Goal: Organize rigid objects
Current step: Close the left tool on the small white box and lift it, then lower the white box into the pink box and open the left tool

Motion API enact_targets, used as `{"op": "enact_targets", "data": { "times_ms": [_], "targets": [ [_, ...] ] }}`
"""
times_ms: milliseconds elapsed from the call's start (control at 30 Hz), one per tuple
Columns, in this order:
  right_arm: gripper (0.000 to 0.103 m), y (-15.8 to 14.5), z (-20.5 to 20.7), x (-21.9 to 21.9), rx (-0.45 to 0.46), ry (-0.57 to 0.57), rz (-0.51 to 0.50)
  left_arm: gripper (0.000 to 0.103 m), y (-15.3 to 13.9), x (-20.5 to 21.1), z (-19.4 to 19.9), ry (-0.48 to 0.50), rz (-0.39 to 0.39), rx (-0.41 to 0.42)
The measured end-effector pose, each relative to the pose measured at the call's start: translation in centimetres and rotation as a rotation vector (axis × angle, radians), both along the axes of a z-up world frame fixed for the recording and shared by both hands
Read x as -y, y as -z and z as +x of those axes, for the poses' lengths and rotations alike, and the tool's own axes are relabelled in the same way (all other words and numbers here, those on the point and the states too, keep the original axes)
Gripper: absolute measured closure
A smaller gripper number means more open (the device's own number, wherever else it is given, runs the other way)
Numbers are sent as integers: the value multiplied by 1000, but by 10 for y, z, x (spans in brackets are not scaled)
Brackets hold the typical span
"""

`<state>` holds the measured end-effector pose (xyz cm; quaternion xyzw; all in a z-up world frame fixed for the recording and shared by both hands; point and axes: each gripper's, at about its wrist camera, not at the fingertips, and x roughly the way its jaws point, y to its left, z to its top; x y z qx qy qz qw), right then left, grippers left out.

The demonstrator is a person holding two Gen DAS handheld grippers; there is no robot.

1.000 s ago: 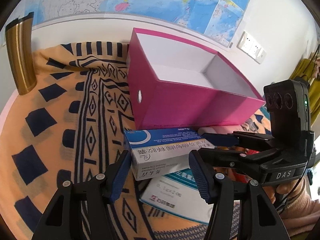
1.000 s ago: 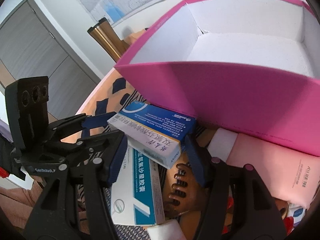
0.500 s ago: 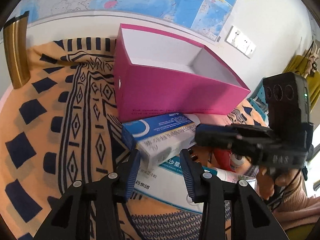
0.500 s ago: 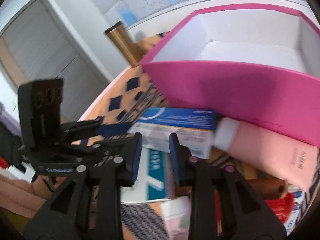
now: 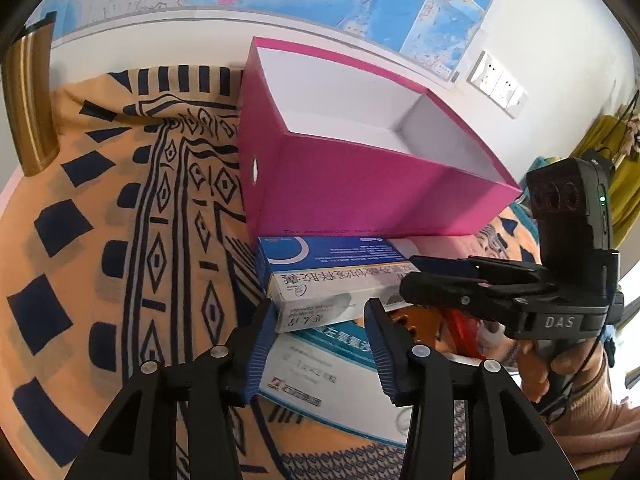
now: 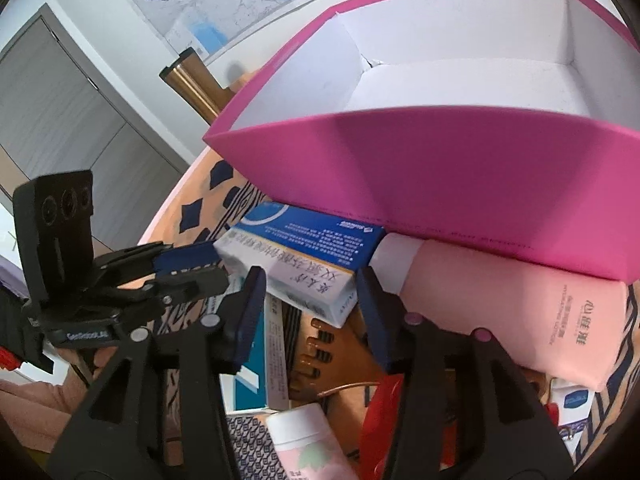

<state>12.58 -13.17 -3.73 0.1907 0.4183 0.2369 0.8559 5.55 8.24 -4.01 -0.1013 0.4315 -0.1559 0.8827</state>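
Note:
A blue and white medicine box (image 5: pixel 332 276) lies on the patterned cloth against the front wall of an empty magenta box (image 5: pixel 360 184) with a white inside. My left gripper (image 5: pixel 320 328) faces the long side of the medicine box, jaws opening, tips just short of it and gripping nothing. My right gripper (image 6: pixel 310 300) comes from the other side, jaws opening, and the short end of the medicine box (image 6: pixel 304 264) lies loose between its fingers. From each view the other gripper shows: the right gripper (image 5: pixel 408 278) and the left gripper (image 6: pixel 212 270).
A larger teal and white box (image 5: pixel 320 364) lies under the medicine box. A pink tube (image 6: pixel 500 312), a brown comb (image 6: pixel 332 356), a white bottle (image 6: pixel 304 440) and a red thing (image 6: pixel 384 412) crowd the near right. A gold cylinder (image 5: pixel 32 100) stands far left by the wall.
Both grippers narrowed their jaws half a second ago and now stand wider again. The right gripper has come closer, so the end of the medicine box now lies between its tips.

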Motion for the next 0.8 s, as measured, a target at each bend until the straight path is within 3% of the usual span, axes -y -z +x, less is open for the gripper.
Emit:
{"op": "enact_targets", "data": {
  "times_ms": [133,267,800],
  "targets": [
    [51,2,-1,0,1,4,25,57,-2,0,-2,0,-1,6],
    [51,-2,-10,-8,47,13,-3,57,-9,8,-12,-3,51,37],
    [51,-57,-70,0,253,32,-62,57,-66,34,-51,44,69,204]
  ]
}}
